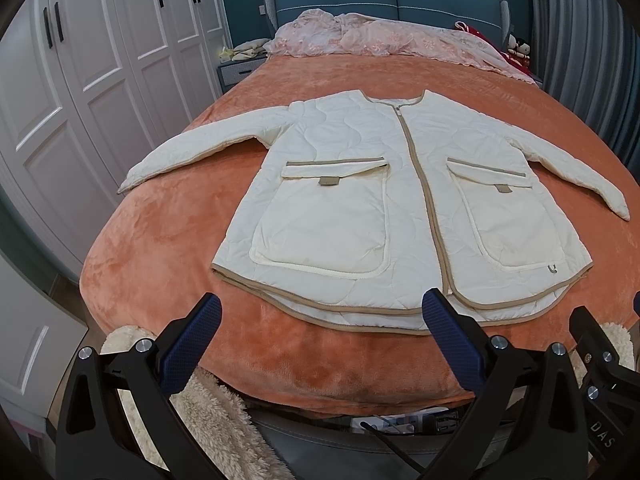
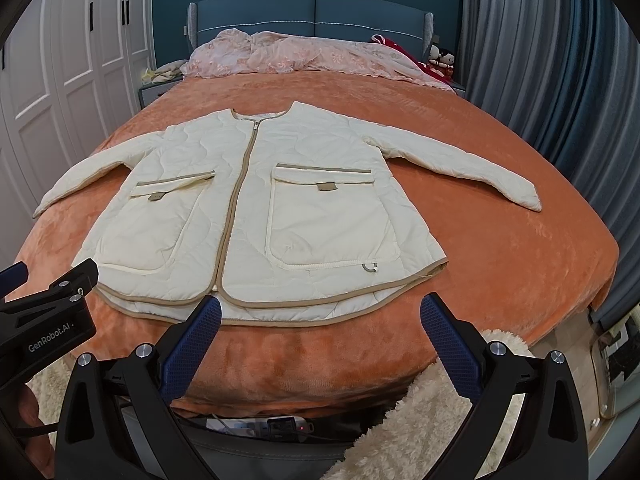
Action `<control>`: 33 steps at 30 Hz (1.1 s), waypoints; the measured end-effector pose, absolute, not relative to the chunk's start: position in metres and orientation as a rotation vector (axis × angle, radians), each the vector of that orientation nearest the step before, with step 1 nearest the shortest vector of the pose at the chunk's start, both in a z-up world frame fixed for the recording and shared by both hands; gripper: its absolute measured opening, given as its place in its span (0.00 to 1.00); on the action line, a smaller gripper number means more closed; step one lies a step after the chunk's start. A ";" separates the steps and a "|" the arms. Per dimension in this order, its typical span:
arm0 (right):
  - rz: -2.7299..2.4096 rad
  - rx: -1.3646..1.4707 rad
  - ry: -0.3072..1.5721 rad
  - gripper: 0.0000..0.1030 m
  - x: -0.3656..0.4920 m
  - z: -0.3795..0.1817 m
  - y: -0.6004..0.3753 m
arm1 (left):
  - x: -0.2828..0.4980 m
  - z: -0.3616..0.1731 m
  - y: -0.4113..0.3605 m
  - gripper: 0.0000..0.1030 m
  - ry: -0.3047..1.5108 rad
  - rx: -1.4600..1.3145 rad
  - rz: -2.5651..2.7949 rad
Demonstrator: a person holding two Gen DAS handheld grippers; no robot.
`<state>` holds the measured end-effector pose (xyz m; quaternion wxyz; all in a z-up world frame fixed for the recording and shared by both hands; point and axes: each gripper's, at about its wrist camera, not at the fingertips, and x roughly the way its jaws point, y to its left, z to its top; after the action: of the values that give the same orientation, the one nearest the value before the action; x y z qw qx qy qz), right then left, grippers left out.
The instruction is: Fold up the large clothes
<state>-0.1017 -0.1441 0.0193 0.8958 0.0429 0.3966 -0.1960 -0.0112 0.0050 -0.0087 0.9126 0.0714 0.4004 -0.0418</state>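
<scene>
A cream quilted jacket (image 1: 360, 200) with tan trim lies flat, front up and zipped, on the orange bedspread (image 1: 160, 248), both sleeves spread out to the sides. It also shows in the right wrist view (image 2: 280, 208). My left gripper (image 1: 322, 312) is open and empty, hovering just short of the jacket's hem near the bed's foot edge. My right gripper (image 2: 320, 312) is open and empty, also just short of the hem, to the right of the zip. The left gripper also shows at the left of the right wrist view (image 2: 52, 276).
A pink crumpled quilt (image 1: 384, 40) lies at the head of the bed by the blue headboard (image 2: 312, 12). White wardrobe doors (image 1: 80, 80) stand on the left, grey curtains (image 2: 560, 80) on the right. A fluffy cream rug (image 1: 208, 412) and a power strip (image 2: 280, 426) lie below the bed's foot.
</scene>
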 end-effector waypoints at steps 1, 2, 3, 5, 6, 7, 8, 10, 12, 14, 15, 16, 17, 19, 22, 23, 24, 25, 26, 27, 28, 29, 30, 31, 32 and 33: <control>-0.406 0.090 0.822 0.95 -0.102 0.019 -0.143 | -0.011 -0.009 0.005 0.95 0.825 0.148 -0.086; -0.406 0.090 0.823 0.95 -0.102 0.019 -0.143 | -0.011 -0.009 0.005 0.95 0.825 0.149 -0.086; -0.406 0.089 0.823 0.95 -0.102 0.019 -0.144 | -0.012 -0.009 0.005 0.95 0.825 0.149 -0.086; -0.405 0.089 0.824 0.95 -0.102 0.018 -0.144 | -0.011 -0.009 0.005 0.95 0.825 0.147 -0.086; -0.405 0.090 0.824 0.95 -0.102 0.018 -0.144 | -0.012 -0.009 0.005 0.95 0.826 0.148 -0.086; -0.404 0.090 0.825 0.95 -0.102 0.018 -0.143 | -0.011 -0.009 0.005 0.95 0.826 0.149 -0.086; -0.404 0.092 0.826 0.95 -0.103 0.017 -0.142 | -0.011 -0.009 0.005 0.95 0.827 0.149 -0.086; -0.401 0.094 0.828 0.95 -0.103 0.015 -0.142 | -0.012 -0.011 0.005 0.95 0.829 0.149 -0.087; -0.399 0.099 0.834 0.95 -0.102 0.009 -0.144 | -0.013 -0.014 0.005 0.95 0.836 0.151 -0.089; -0.400 0.105 0.837 0.95 -0.099 0.005 -0.149 | -0.013 -0.017 0.005 0.95 0.841 0.149 -0.090; -0.401 0.111 0.835 0.95 -0.099 0.003 -0.152 | -0.011 -0.021 0.007 0.95 0.842 0.147 -0.088; -0.406 0.119 0.835 0.95 -0.096 0.003 -0.161 | -0.010 -0.023 0.008 0.95 0.840 0.145 -0.085; -0.415 0.131 0.833 0.95 -0.094 0.002 -0.169 | -0.006 -0.023 0.007 0.95 0.839 0.143 -0.082; -0.434 0.172 0.827 0.95 -0.087 0.001 -0.193 | 0.004 -0.024 0.007 0.95 0.847 0.131 -0.077; -0.487 0.229 0.793 0.95 -0.076 0.004 -0.242 | 0.027 -0.021 0.006 0.95 0.852 0.117 -0.076; -0.517 0.240 0.774 0.95 -0.071 0.005 -0.262 | 0.034 -0.020 0.006 0.95 0.843 0.118 -0.073; -0.542 0.257 0.761 0.95 -0.065 0.006 -0.284 | 0.041 -0.018 0.005 0.95 0.832 0.122 -0.068; -0.557 0.280 0.746 0.95 -0.060 0.007 -0.306 | 0.050 -0.017 0.003 0.95 0.819 0.131 -0.057; -0.571 0.309 0.728 0.95 -0.055 0.006 -0.330 | 0.058 -0.016 0.001 0.95 0.812 0.138 -0.049; -0.595 0.352 0.711 0.95 -0.050 0.004 -0.358 | 0.067 -0.015 -0.002 0.95 0.807 0.146 -0.052; -0.611 0.406 0.693 0.95 -0.045 0.001 -0.386 | 0.077 -0.014 -0.004 0.95 0.804 0.152 -0.054; -0.618 0.454 0.677 0.95 -0.043 -0.002 -0.409 | 0.086 -0.013 -0.005 0.95 0.796 0.160 -0.043; -0.633 0.532 0.656 0.95 -0.040 -0.010 -0.442 | 0.095 -0.013 -0.008 0.95 0.790 0.166 -0.029; -0.650 0.596 0.641 0.95 -0.038 -0.017 -0.469 | 0.106 -0.013 -0.009 0.95 0.788 0.165 -0.024; -0.672 0.656 0.626 0.95 -0.037 -0.025 -0.493 | 0.116 -0.015 -0.011 0.95 0.794 0.160 -0.022; -0.694 0.698 0.616 0.95 -0.035 -0.031 -0.511 | 0.126 -0.016 -0.013 0.95 0.801 0.151 -0.018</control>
<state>-0.0350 -0.5110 -0.0314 0.8361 0.3297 0.2912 -0.3278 0.1256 -0.0126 -0.0155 0.9180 0.0735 0.3896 -0.0088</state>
